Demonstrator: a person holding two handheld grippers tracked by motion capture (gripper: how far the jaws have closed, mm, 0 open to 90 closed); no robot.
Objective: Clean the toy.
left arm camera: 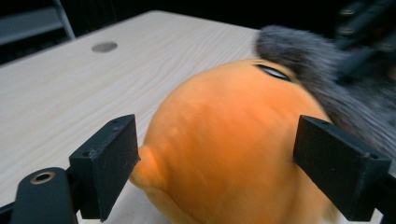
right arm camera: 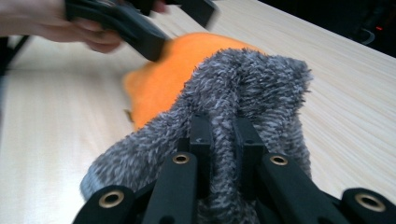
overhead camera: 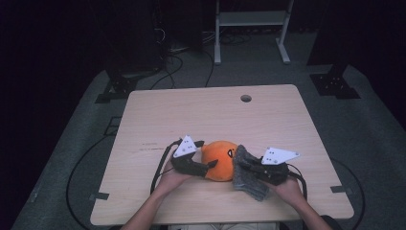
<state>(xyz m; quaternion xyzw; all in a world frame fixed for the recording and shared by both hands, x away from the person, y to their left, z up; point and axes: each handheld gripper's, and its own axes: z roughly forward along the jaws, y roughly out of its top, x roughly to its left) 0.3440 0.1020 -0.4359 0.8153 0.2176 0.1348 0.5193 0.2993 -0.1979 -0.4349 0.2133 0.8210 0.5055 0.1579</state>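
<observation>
- Your right gripper (right arm camera: 219,135) has its jaws pinched tight on a fold of the fuzzy grey cloth (right arm camera: 252,88), which bunches up between them.
- Your left gripper (left arm camera: 219,158) has its jaws spread wide around the orange plush toy (left arm camera: 233,144); the near jaw sits just at the toy's small nub, and whether it touches I cannot tell.
- The toy rests on the desk (overhead camera: 215,115) near its front edge, about midway along, with the cloth against its right side.

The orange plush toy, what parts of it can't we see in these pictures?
- High view: the orange plush toy's right side sits behind the fuzzy grey cloth; its face is too small to read.
- Left gripper view: its underside runs off the bottom edge.
- Right gripper view: the cloth covers most of it, and the left gripper is blurred.
</observation>
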